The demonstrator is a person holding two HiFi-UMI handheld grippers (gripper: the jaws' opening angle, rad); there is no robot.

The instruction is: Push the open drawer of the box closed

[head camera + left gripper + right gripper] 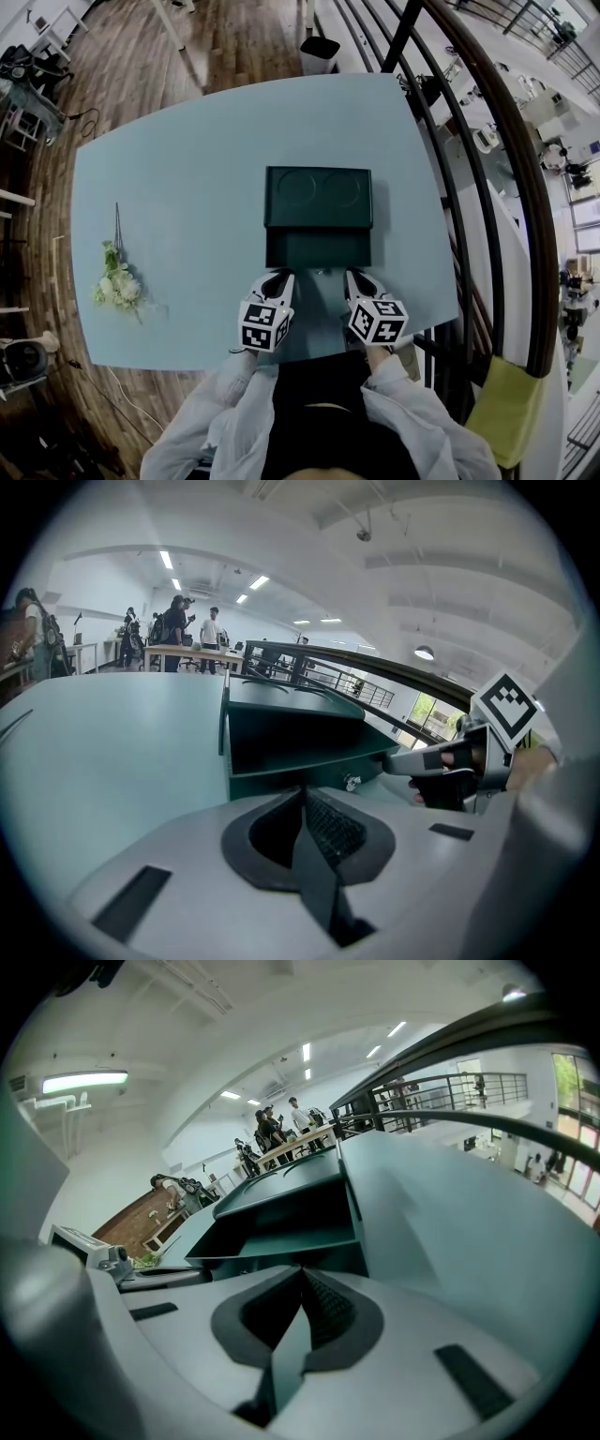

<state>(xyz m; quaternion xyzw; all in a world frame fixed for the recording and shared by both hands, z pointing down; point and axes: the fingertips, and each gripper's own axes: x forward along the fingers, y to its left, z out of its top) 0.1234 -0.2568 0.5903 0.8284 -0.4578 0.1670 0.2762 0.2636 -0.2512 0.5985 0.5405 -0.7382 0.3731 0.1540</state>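
Observation:
A dark green box point(318, 197) stands on the light blue table point(178, 187), its drawer point(317, 249) pulled out toward me. My left gripper point(278, 277) is shut and empty, just in front of the drawer's left front corner. My right gripper point(357, 276) is also shut and empty, at the right front corner. The left gripper view shows the shut tips point(302, 794) low before the drawer front point(300, 761), with a small knob point(352, 782) and the right gripper point(412, 761) beyond. In the right gripper view the tips point(302, 1274) point at the open drawer point(281, 1237).
A bunch of white flowers point(117, 281) lies at the table's left. A dark curved railing point(487, 141) runs along the right side. The table's near edge point(309, 352) is just behind the grippers. People stand at far tables point(178, 630).

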